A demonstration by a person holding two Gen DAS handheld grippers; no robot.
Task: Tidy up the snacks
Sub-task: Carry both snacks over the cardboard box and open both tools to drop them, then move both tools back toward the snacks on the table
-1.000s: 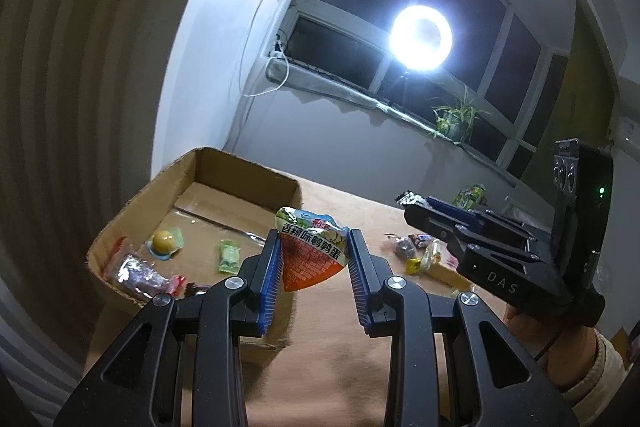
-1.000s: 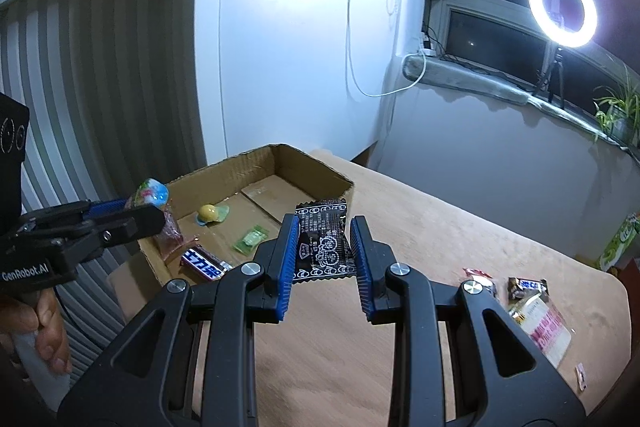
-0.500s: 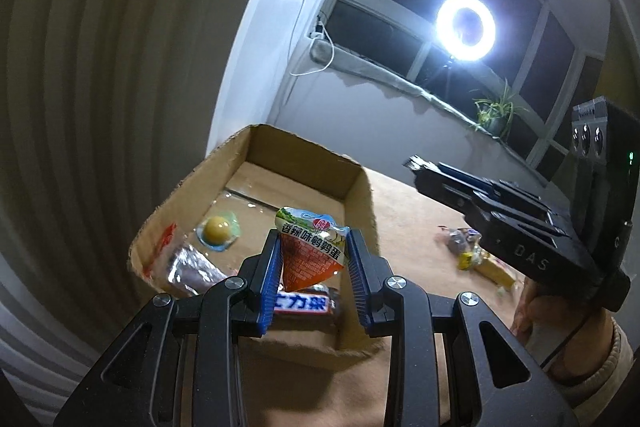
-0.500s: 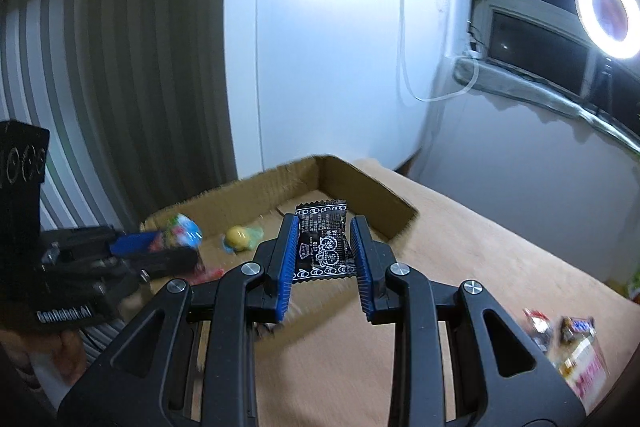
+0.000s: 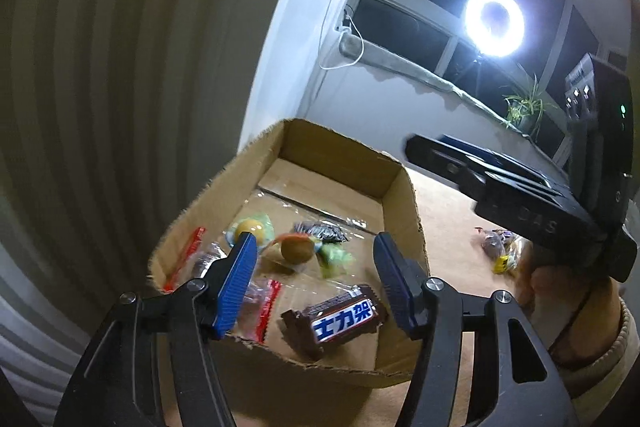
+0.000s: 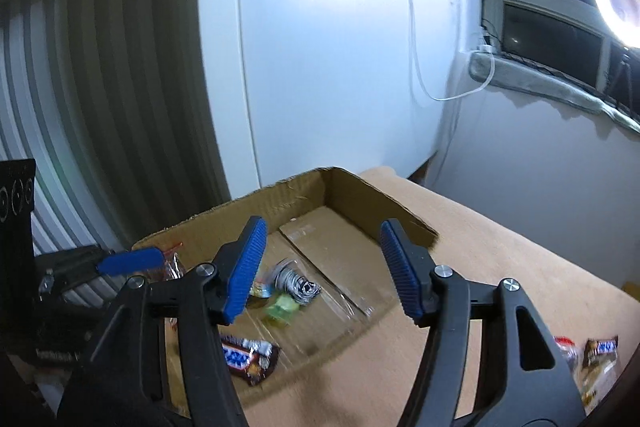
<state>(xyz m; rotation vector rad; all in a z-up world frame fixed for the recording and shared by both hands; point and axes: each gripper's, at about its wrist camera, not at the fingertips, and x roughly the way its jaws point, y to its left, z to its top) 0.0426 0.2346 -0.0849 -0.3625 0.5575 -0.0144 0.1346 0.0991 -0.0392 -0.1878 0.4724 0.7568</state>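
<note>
Both grippers spread wide and empty above box (image 5: 400, 187): left gripper (image 5: 312, 283), right gripper (image 6: 320, 267). Snacks (image 5: 344, 315) lie inside box; more snacks (image 6: 592, 355) on worktop (image 6: 500, 267) beside box, likely next.

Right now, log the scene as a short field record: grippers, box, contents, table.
left gripper: open, nothing between its fingers, above the box's near end
right gripper: open, empty, over the box
box: open cardboard, on the table
in box: Snickers bar, black packet, green candy, round brown snack, yellow sweet, red-edged clear packets
outside box: a few snacks on the table
</note>
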